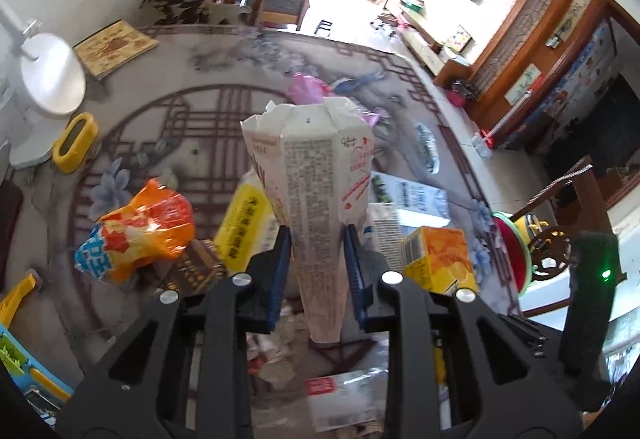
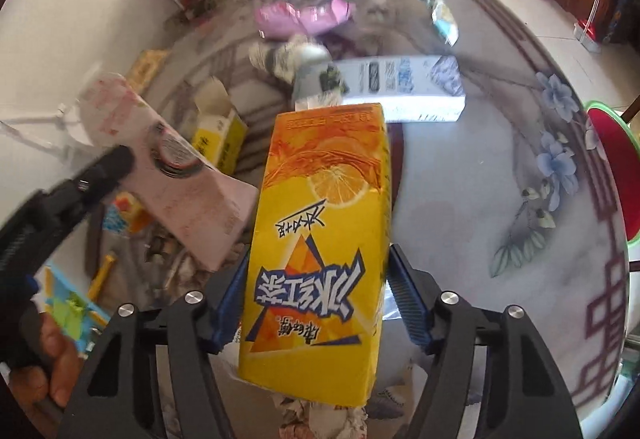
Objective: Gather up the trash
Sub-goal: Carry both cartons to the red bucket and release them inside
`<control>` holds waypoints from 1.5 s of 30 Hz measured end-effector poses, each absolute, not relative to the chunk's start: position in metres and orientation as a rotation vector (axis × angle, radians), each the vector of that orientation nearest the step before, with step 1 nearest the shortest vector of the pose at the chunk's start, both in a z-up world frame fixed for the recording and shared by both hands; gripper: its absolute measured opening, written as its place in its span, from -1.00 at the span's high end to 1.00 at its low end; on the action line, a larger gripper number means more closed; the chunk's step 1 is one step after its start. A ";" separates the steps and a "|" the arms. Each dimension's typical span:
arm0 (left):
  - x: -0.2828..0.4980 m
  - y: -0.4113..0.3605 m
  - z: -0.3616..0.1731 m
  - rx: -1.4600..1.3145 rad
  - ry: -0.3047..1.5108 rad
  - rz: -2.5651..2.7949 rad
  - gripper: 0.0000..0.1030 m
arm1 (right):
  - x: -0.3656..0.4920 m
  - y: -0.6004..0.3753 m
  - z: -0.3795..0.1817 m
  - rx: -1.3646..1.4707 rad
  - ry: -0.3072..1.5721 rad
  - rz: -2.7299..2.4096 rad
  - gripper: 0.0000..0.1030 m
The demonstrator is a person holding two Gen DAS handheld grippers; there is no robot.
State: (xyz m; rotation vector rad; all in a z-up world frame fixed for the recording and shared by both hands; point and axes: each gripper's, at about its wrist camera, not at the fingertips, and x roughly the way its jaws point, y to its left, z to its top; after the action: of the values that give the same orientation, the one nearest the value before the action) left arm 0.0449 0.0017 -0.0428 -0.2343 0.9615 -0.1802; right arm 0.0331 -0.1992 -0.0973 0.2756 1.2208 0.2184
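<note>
Between my left gripper's (image 1: 316, 271) blue pads sits a flattened white milk carton (image 1: 310, 175), pinched hard at its narrow lower end, its wide torn top splaying upward above the littered tabletop (image 1: 224, 51). It looks empty and light, soft paperboard that has already collapsed under the squeeze, so I judge it won't slip but may fold further. My right gripper (image 2: 316, 303) has a yellow-orange iced tea carton (image 2: 320, 239) between its pads; the left pad seems to touch, the right stands a little off the wall, so I can't call that a firm grip. This carton keeps its boxy shape, stiff enough, likely empty, with a glossy and probably slick skin. Taking it across the broad faces, low down as now, seems right.
</note>
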 end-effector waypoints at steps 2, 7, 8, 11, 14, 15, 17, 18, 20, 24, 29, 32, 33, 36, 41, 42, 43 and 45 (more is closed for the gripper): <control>0.046 -0.013 -0.035 -0.217 0.946 -0.213 0.50 | 0.030 -0.220 -0.084 0.317 1.182 0.221 -0.22; 0.048 -0.051 -0.023 -0.183 0.924 -0.275 0.52 | 0.025 -0.282 -0.060 0.381 1.097 0.145 -0.22; 0.049 -0.061 -0.022 -0.174 0.925 -0.290 0.52 | 0.026 -0.303 -0.057 0.384 1.081 0.104 -0.22; 0.050 -0.085 -0.021 -0.163 0.929 -0.321 0.52 | 0.029 -0.364 -0.059 0.386 1.061 -0.027 -0.22; 0.055 -0.109 -0.026 -0.163 0.949 -0.335 0.53 | 0.032 -0.431 -0.071 0.397 1.074 -0.151 -0.22; 0.057 -0.115 -0.028 -0.164 0.955 -0.337 0.53 | 0.033 -0.452 -0.077 0.398 1.084 -0.187 -0.22; 0.059 -0.131 -0.029 -0.164 0.961 -0.343 0.54 | 0.036 -0.488 -0.089 0.397 1.104 -0.242 -0.22; 0.060 -0.138 -0.028 -0.162 0.960 -0.346 0.54 | 0.038 -0.504 -0.095 0.399 1.114 -0.262 -0.22; 0.062 -0.155 -0.025 -0.156 0.955 -0.359 0.54 | 0.042 -0.532 -0.107 0.403 1.138 -0.295 -0.22; 0.064 -0.187 -0.020 -0.138 0.947 -0.396 0.54 | 0.056 -0.571 -0.128 0.423 1.174 -0.311 -0.23; 0.073 -0.227 -0.024 -0.144 0.973 -0.444 0.54 | 0.060 -0.591 -0.144 0.448 1.198 -0.303 -0.26; 0.076 -0.256 -0.028 -0.131 0.986 -0.487 0.54 | 0.059 -0.603 -0.151 0.485 1.218 -0.294 -0.40; 0.077 -0.266 -0.029 -0.126 0.989 -0.506 0.54 | 0.059 -0.607 -0.151 0.495 1.216 -0.294 -0.43; 0.079 -0.299 -0.033 -0.110 1.003 -0.568 0.54 | 0.049 -0.616 -0.144 0.528 1.199 -0.303 -0.44; 0.086 -0.363 -0.050 -0.065 1.020 -0.683 0.54 | 0.026 -0.627 -0.124 0.562 1.152 -0.322 -0.49; 0.087 -0.373 -0.053 -0.055 1.020 -0.697 0.55 | 0.023 -0.629 -0.121 0.562 1.144 -0.327 -0.49; 0.089 -0.381 -0.055 -0.046 1.022 -0.708 0.54 | 0.019 -0.631 -0.117 0.563 1.136 -0.331 -0.49; 0.094 -0.402 -0.063 -0.031 1.030 -0.737 0.55 | 0.010 -0.634 -0.109 0.560 1.119 -0.340 -0.49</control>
State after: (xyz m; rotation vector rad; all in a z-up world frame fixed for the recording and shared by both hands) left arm 0.0937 -0.4024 -0.0633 -0.0307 1.0300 -0.7366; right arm 0.0102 -0.6341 -0.1090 0.5597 1.1194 -0.3402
